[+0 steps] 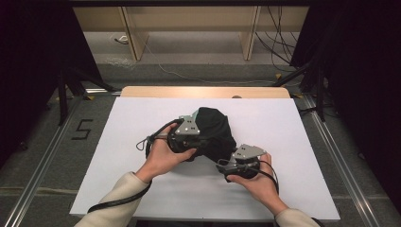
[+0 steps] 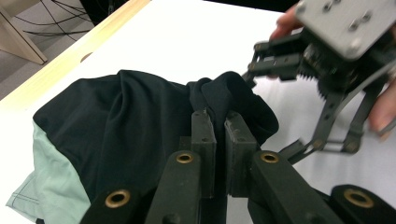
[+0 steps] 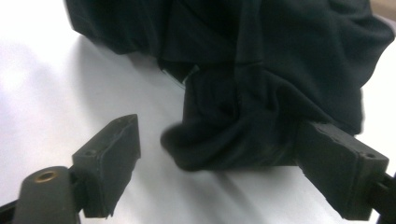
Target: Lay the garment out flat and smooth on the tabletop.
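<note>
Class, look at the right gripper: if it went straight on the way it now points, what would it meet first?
Probably the black garment: a bunched fold lies between the right gripper's open jaws, just ahead.

A bunched garment (image 1: 215, 130) lies on the table (image 1: 142, 123), its fold pinched between the left gripper (image 2: 220, 122)'s jaws. The right gripper (image 3: 219, 154) sits just beyond that fold, its jaws spread, a lobe of cloth between them touching one finger (image 3: 341, 163).
</note>
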A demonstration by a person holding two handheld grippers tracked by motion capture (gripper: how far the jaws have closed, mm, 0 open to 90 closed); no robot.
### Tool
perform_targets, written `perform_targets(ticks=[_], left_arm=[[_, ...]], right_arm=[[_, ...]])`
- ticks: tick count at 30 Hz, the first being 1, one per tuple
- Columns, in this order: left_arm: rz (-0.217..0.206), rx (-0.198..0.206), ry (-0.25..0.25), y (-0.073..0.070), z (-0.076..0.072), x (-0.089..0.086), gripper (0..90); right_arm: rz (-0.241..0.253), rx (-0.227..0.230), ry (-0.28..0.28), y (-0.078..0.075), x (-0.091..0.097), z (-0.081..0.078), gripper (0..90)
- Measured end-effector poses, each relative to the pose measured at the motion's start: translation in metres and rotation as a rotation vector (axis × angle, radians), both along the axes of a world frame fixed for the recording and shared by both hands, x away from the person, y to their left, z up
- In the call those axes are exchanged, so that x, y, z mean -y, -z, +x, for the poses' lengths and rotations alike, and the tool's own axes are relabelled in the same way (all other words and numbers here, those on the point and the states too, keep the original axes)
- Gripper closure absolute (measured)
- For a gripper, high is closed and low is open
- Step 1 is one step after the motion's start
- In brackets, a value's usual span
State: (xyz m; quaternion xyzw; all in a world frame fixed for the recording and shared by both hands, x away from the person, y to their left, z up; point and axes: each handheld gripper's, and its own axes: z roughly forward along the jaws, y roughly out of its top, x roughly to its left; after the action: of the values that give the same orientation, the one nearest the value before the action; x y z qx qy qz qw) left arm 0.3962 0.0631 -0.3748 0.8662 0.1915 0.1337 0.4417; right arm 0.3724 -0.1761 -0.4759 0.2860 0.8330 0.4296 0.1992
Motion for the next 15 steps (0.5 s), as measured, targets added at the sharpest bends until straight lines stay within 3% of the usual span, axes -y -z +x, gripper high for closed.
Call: perform_targets(ticks=[2, 3, 4, 5, 8, 11, 15], left_arm=[[-0.001, 0.002, -0.008, -0.001, 0.001, -0.002, 84.4], [-0.007, 0.004, -0.013, -0.001, 0.002, -0.003, 84.4], [-0.007, 0.004, -0.013, -0.001, 0.002, -0.003, 84.4], [-0.01, 0.005, -0.026, -0.002, 0.003, -0.007, 84.4], [-0.003, 0.005, -0.049, 0.0, 0.008, -0.014, 84.5], [-0.006, -0.003, -0.064, 0.003, 0.01, -0.017, 84.5], [-0.013, -0.011, -0.093, 0.008, 0.013, -0.027, 84.5]], right_arm=[[0.013, 0.002, 0.036, 0.0, -0.004, 0.002, 29.1], [0.018, 0.011, 0.056, -0.001, -0.004, 0.003, 40.4], [0.018, 0.011, 0.056, -0.001, -0.004, 0.003, 40.4], [0.026, 0.008, 0.083, -0.006, -0.001, 0.005, 59.5], [0.04, -0.01, 0.079, -0.01, 0.008, 0.007, 82.4], [0.049, -0.021, 0.072, -0.014, 0.013, 0.008, 86.4], [0.068, 0.011, 0.048, -0.029, 0.018, 0.007, 87.1]])
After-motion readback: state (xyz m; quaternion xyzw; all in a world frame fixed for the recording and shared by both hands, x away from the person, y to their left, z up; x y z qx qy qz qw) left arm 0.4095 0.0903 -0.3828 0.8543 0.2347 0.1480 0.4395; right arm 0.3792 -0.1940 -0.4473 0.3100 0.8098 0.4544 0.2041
